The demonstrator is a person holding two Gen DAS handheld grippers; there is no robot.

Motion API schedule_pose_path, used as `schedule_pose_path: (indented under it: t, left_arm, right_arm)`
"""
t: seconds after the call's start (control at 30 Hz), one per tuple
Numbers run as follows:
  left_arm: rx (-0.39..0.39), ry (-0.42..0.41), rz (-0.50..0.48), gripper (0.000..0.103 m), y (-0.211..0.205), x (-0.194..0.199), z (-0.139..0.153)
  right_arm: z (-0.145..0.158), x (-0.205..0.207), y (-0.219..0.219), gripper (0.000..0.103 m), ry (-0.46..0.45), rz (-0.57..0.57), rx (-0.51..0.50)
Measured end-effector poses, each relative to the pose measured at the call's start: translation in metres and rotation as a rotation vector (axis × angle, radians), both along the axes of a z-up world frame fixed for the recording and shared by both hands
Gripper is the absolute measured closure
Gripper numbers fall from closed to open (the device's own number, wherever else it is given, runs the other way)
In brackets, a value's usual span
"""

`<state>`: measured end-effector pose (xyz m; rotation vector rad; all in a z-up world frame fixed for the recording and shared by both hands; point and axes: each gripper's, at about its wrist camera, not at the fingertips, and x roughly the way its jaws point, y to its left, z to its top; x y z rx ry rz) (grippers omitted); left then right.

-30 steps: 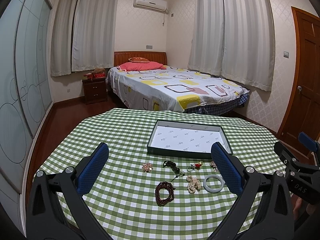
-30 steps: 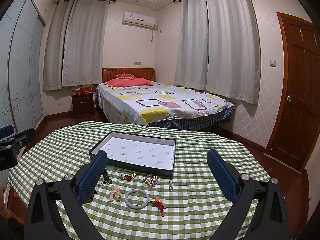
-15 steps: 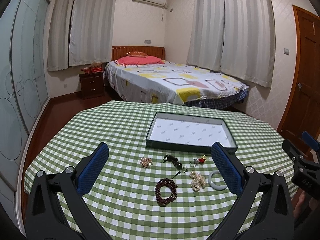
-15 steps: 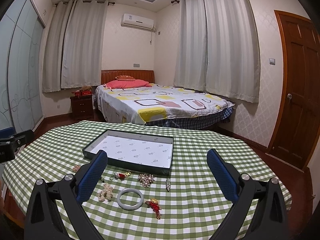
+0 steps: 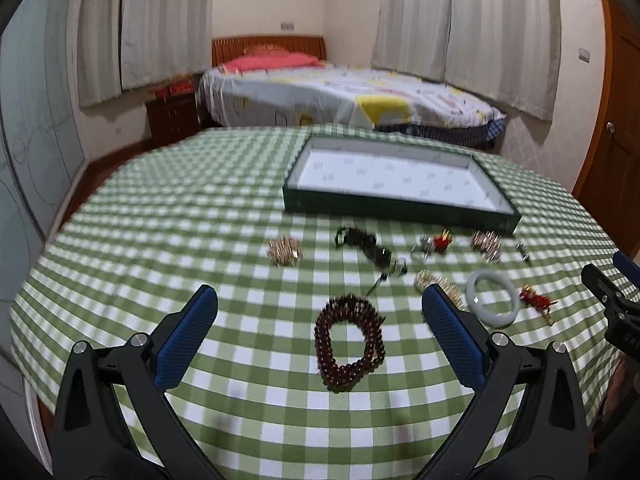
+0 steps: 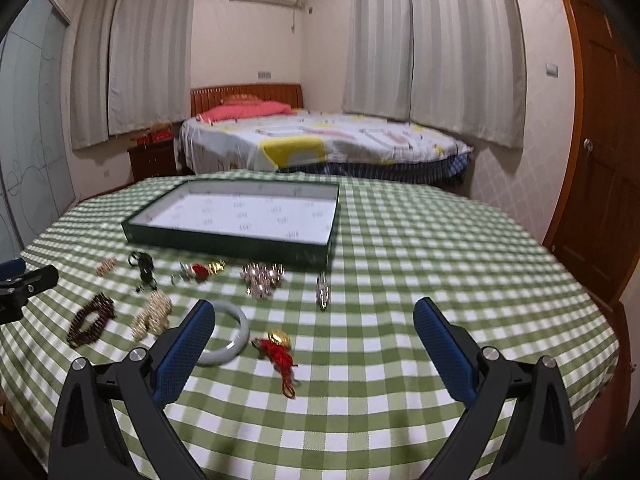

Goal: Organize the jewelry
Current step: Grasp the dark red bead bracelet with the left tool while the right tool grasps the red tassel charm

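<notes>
Several jewelry pieces lie on a green checked tablecloth (image 5: 160, 220) in front of a dark green tray (image 5: 400, 210) with a white lining. My left gripper (image 5: 320, 312) is open and empty above a dark red bead bracelet (image 5: 349, 342). A pale jade bangle (image 5: 493, 298), a gold brooch (image 5: 285, 251) and a dark bead strand (image 5: 366, 246) lie nearby. My right gripper (image 6: 312, 328) is open and empty over a red tasselled charm (image 6: 277, 350), with the bangle (image 6: 230, 336) by its left finger. The tray (image 6: 224, 242) holds nothing.
A silver brooch (image 6: 262, 276), a small silver pendant (image 6: 322, 290), a red and gold charm (image 6: 202, 271) and a pearl cluster (image 6: 154, 312) lie before the tray. A bed (image 6: 320, 140) stands behind the table, a wooden door (image 6: 600, 160) to the right.
Both grippers have moved down and closer to the table. The jewelry now looks larger and nearer to the fingers. The frames are motion-blurred.
</notes>
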<state>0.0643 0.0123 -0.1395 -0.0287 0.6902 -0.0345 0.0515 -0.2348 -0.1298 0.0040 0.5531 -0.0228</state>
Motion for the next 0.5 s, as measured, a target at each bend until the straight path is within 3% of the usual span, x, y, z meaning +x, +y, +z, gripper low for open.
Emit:
schedule_pose_path:
  t: [0.37, 0.5]
  left_arm:
    - [0.028, 0.111, -0.022, 0.004, -0.010, 0.036, -0.044]
    - [0.033, 0.151, -0.019, 0.010, -0.010, 0.044, -0.054]
  right_arm:
    - [-0.030, 0.021, 0.003, 0.006, 0.107, 0.025, 0.005]
    - [-0.037, 0.027, 0.001, 0.006, 0.138, 0.023, 0.023]
